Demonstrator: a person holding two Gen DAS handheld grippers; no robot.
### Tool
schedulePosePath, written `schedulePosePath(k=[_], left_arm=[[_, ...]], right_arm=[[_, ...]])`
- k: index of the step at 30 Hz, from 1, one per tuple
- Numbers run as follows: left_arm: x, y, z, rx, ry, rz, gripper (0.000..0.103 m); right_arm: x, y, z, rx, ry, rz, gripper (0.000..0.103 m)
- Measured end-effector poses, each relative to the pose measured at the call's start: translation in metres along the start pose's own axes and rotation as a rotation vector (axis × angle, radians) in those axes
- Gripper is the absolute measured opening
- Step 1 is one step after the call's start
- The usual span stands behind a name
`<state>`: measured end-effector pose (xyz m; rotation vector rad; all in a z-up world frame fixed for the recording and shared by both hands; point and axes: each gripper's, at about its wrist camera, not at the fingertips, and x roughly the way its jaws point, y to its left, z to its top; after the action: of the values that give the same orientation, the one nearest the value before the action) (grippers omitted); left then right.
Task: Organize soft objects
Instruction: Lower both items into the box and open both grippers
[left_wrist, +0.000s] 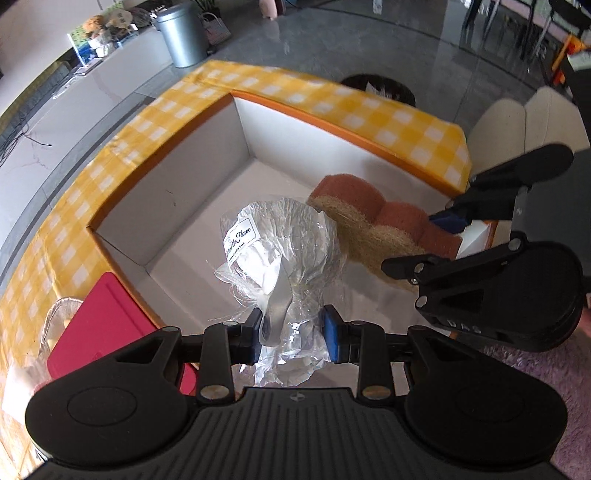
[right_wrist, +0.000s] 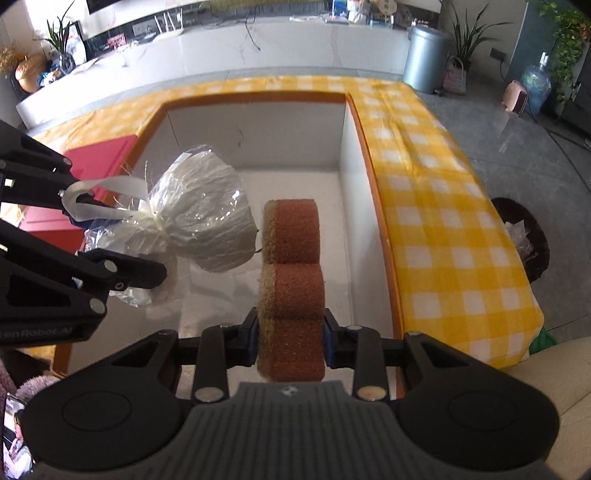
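The crinkly clear bag (left_wrist: 275, 243) with something white inside hangs over the big white box (left_wrist: 207, 155). The left claw (left_wrist: 291, 334) pinches its tied neck. Just beside it, the right claw (right_wrist: 290, 341) squeezes a bumpy brown sponge (right_wrist: 291, 269), also over the box. A yellow checked cloth (right_wrist: 450, 206) lies around the box.

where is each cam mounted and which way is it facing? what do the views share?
Left wrist: on the left gripper, looking down into the white box; its jaws clamp the plastic-wrapped bundle; the right gripper enters at right.
Right wrist: on the right gripper, looking down into the white box; its jaws clamp the sponge; the left gripper enters at left.
Shared: box, bundle, sponge, yellow checked cloth.
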<state>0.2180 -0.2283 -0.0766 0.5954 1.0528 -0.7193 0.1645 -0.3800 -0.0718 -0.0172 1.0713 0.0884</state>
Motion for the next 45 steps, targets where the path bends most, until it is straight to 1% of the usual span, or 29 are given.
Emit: schedulePosePath(k=[4,9,14,16,18,20,21,23,24,25,27,29,31,32,35,37,39,41,43,45], left_arm=[[0.014,-0.006,0.002,0.043,0.036,0.003,0.037],[0.026,-0.009,0.002,0.045,0.082,0.008,0.038],[0.033,-0.011,-0.001,0.039,0.119,0.021,0.040],[0.034,-0.011,0.000,0.039,0.131,0.027,0.042],[0.035,-0.011,0.000,0.037,0.137,0.027,0.049],[0.034,-0.011,0.001,0.032,0.138,0.028,0.050],[0.033,-0.011,0.001,0.033,0.136,0.032,0.052],[0.031,-0.013,0.001,0.035,0.132,0.037,0.057],[0.028,-0.013,0.000,0.035,0.125,0.039,0.060],[0.025,-0.013,-0.001,0.036,0.118,0.040,0.061],[0.018,-0.012,-0.001,0.036,0.100,0.039,0.068],[0.009,-0.011,-0.001,0.031,0.082,0.040,0.070],[-0.001,-0.010,-0.001,0.030,0.057,0.036,0.073],[-0.008,-0.010,-0.001,0.027,0.039,0.032,0.075],[-0.030,-0.009,-0.004,0.019,-0.015,0.034,0.075],[-0.047,-0.010,-0.008,0.013,-0.066,0.047,0.075],[-0.066,-0.011,-0.014,0.007,-0.124,0.059,0.075],[-0.084,-0.011,-0.022,-0.005,-0.184,0.072,0.075],[-0.104,-0.010,-0.033,-0.025,-0.263,0.093,0.075],[-0.122,-0.009,-0.044,-0.050,-0.324,0.116,0.075]], right_arm=[[0.009,-0.004,0.002,-0.007,0.039,0.005,0.032],[0.016,-0.001,0.002,-0.044,0.058,-0.031,0.032],[0.018,0.003,0.003,-0.085,0.073,-0.046,0.032],[0.019,0.005,0.002,-0.101,0.086,-0.054,0.032],[0.019,0.007,0.003,-0.110,0.095,-0.057,0.032],[0.021,0.008,0.004,-0.113,0.106,-0.065,0.032],[0.020,0.008,0.005,-0.114,0.109,-0.067,0.033],[0.018,0.009,0.005,-0.119,0.110,-0.078,0.035],[0.017,0.010,0.005,-0.122,0.107,-0.084,0.041],[0.014,0.011,0.006,-0.126,0.103,-0.089,0.045],[0.009,0.012,0.006,-0.132,0.093,-0.099,0.046],[0.003,0.012,0.006,-0.133,0.084,-0.108,0.049],[-0.005,0.012,0.008,-0.131,0.066,-0.121,0.055],[-0.009,0.012,0.008,-0.129,0.055,-0.127,0.057],[-0.025,0.012,0.010,-0.112,0.015,-0.145,0.058],[-0.037,0.012,0.010,-0.098,-0.018,-0.162,0.060],[-0.050,0.016,0.008,-0.089,-0.061,-0.177,0.060],[-0.066,0.021,0.005,-0.075,-0.123,-0.174,0.062],[-0.082,0.027,0.000,-0.056,-0.191,-0.175,0.066],[-0.096,0.034,-0.006,-0.043,-0.254,-0.180,0.067]])
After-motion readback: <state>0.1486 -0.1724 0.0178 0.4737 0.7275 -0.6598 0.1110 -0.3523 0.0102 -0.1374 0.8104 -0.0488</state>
